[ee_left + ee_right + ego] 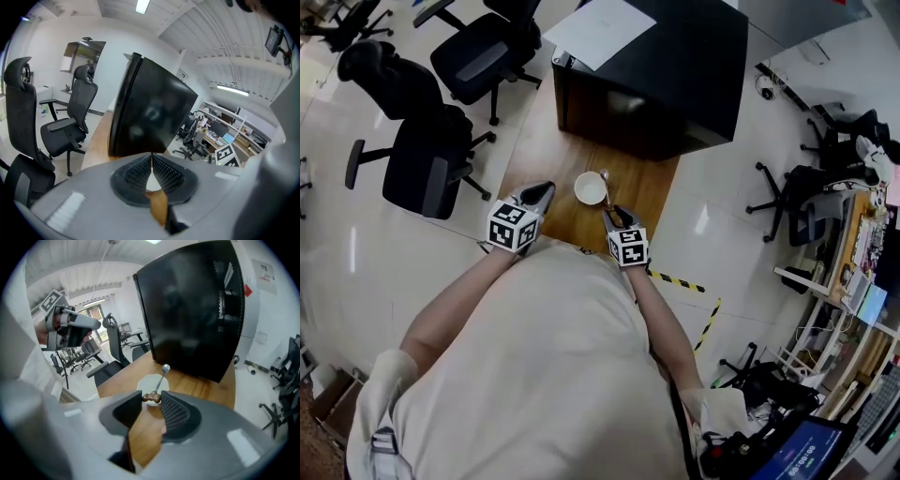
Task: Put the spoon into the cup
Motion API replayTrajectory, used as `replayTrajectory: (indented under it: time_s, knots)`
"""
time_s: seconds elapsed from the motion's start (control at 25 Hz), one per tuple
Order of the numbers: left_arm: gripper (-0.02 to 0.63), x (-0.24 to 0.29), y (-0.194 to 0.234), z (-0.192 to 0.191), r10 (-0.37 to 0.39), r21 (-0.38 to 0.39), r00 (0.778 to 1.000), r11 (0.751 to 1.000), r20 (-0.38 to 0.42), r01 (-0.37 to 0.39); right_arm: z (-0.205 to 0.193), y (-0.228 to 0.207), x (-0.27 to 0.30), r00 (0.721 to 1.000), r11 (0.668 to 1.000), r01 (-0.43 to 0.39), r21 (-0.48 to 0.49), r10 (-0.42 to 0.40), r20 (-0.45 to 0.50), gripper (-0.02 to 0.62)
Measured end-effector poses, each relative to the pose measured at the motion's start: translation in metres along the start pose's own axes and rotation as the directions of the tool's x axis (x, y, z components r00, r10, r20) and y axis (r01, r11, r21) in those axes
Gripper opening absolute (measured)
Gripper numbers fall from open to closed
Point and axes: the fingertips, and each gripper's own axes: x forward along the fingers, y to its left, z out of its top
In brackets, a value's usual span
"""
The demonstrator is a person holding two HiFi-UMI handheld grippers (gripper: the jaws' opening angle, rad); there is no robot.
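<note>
A white cup point(589, 188) stands on the wooden table point(649, 197), close in front of me. My right gripper point(610, 210) is shut on the brown handle end of a metal spoon point(605, 178). The spoon slants upward, its bowl lifted over the cup's far rim. In the right gripper view the spoon point(162, 376) rises from the right gripper point(152, 398), with the cup point(146, 384) just beyond the tips. My left gripper point(541, 194) hovers left of the cup. In the left gripper view the left gripper point(151, 158) is shut, holding nothing.
A large black cabinet point(670, 70) stands at the table's far end with a white sheet of paper point(600, 28) on top. Black office chairs point(427, 169) stand on the floor to the left. Yellow-black tape point(686, 283) marks the floor on the right.
</note>
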Motion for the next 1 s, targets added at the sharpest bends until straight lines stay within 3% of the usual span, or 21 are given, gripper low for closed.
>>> replayTrajectory:
  time_s: [0.56, 1.0]
  knots:
    - [0.0, -0.019, 0.016, -0.007, 0.03, -0.024, 0.999, 0.999, 0.034, -0.029, -0.03, 0.024, 0.037, 0.983, 0.995, -0.064, -0.078, 0.049, -0.175, 0.126]
    - [0.0, -0.033, 0.019, -0.014, 0.049, -0.041, 0.997, 0.998, 0.052, -0.046, -0.036, 0.022, 0.055, 0.973, 0.995, -0.062, -0.074, 0.044, -0.227, 0.126]
